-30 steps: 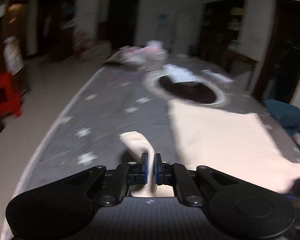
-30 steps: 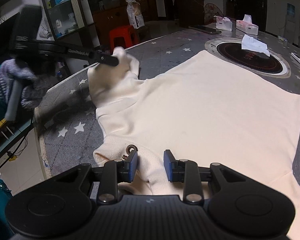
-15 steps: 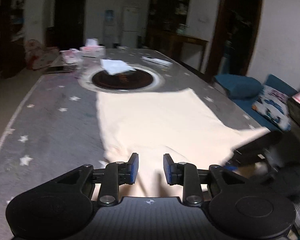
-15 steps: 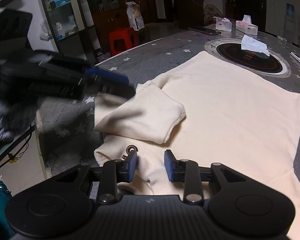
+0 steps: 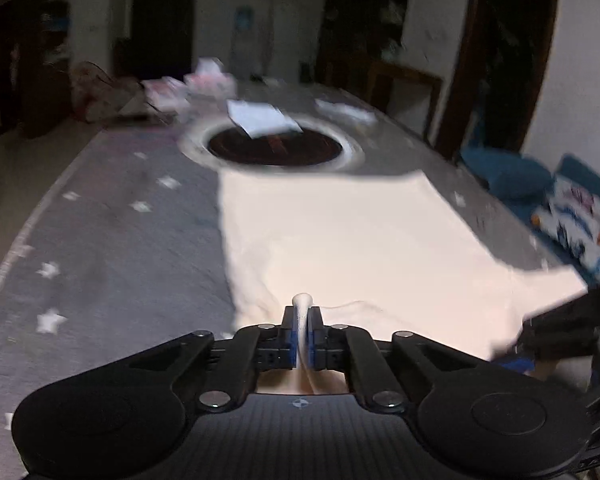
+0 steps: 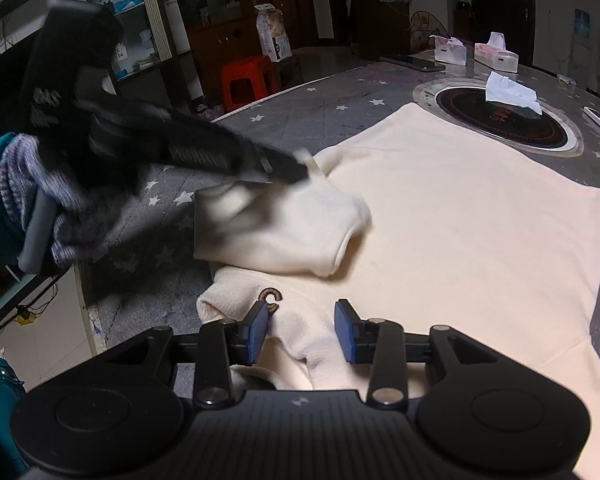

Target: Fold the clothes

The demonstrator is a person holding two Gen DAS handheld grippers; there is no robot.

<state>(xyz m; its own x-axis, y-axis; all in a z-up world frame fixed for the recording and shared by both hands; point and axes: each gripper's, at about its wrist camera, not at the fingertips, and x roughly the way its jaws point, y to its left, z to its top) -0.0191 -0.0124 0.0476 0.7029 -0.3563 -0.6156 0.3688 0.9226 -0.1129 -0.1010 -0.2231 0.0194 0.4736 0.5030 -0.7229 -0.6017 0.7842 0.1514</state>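
Note:
A cream sweater [image 6: 460, 216] lies flat on the grey star-patterned table [image 6: 300, 120]; it also shows in the left wrist view [image 5: 360, 240]. Its left sleeve [image 6: 284, 232] is folded over onto the body. My left gripper [image 5: 302, 322] is shut on a fold of the sleeve cloth, and it shows in the right wrist view [image 6: 296, 170] at the sleeve's far edge. My right gripper [image 6: 302, 330] is open, its jaws apart over the collar by a small brown logo [image 6: 271, 295], holding nothing.
A round dark hotplate [image 6: 500, 116] with a white tissue [image 6: 510, 92] sits beyond the sweater. Tissue boxes [image 6: 496, 54] stand at the far end. A red stool [image 6: 248, 80] stands on the floor to the left. The table edge [image 6: 92, 312] is close at lower left.
My left gripper let go of the sleeve after laying it on the body, opened, and has now shut again on a fold of it. My right gripper has stayed put and open.

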